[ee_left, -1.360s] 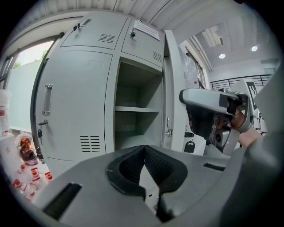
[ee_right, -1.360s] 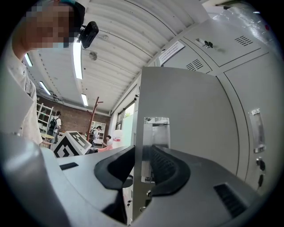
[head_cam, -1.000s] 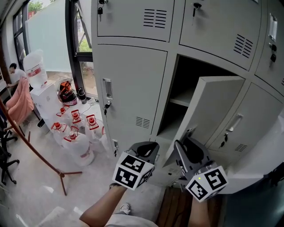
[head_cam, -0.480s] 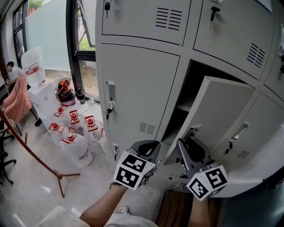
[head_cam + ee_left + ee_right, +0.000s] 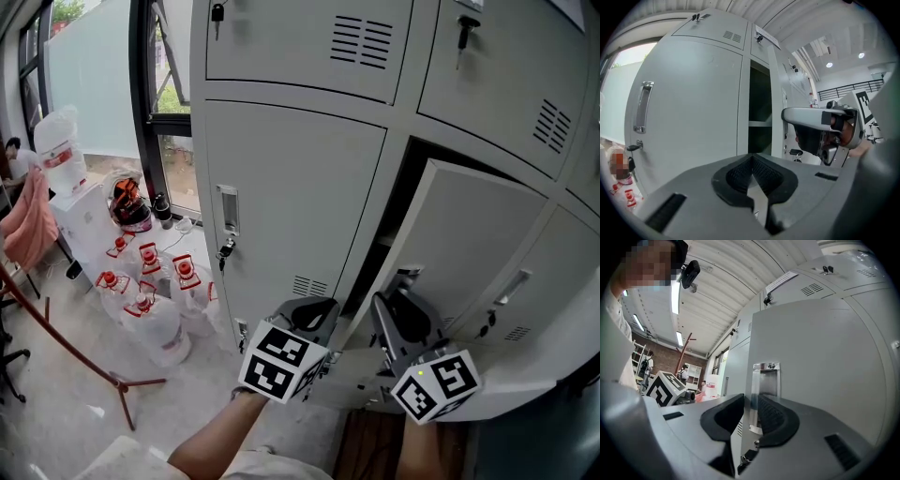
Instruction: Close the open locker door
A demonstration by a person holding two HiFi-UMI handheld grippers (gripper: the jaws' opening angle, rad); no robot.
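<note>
Lockers (image 5: 291, 56) of grey metal fill the head view, and the open locker door (image 5: 469, 244) stands ajar in the middle row, swung a little out from its dark compartment (image 5: 398, 202) with the gap showing along its left edge. The left hand-held gripper (image 5: 314, 309) hangs low in front of the closed locker door (image 5: 291, 206) to the left of that gap. In the left gripper view its jaws are pressed together at the tips and hold nothing (image 5: 751, 159). Past them that view shows the dark compartment (image 5: 759, 108) with a shelf (image 5: 759, 123) across it.

The right hand-held gripper (image 5: 398, 314) is held just beside the lower left part of the open locker door. In the right gripper view its jaws stand slightly apart (image 5: 751, 401), and the door's face (image 5: 825, 380) fills most of the picture. A recessed chrome handle (image 5: 764, 380) on that face lines up with the gap between the jaws. Whether the pads touch the handle cannot be told. The right hand-held gripper also shows at the right of the left gripper view (image 5: 820, 131).

The closed locker door carries its own handle (image 5: 228, 208) near its left edge, with a key (image 5: 225, 249) below it. On the floor to the left, under a window (image 5: 173, 84), stand several water bottles (image 5: 141, 309) with red caps.
</note>
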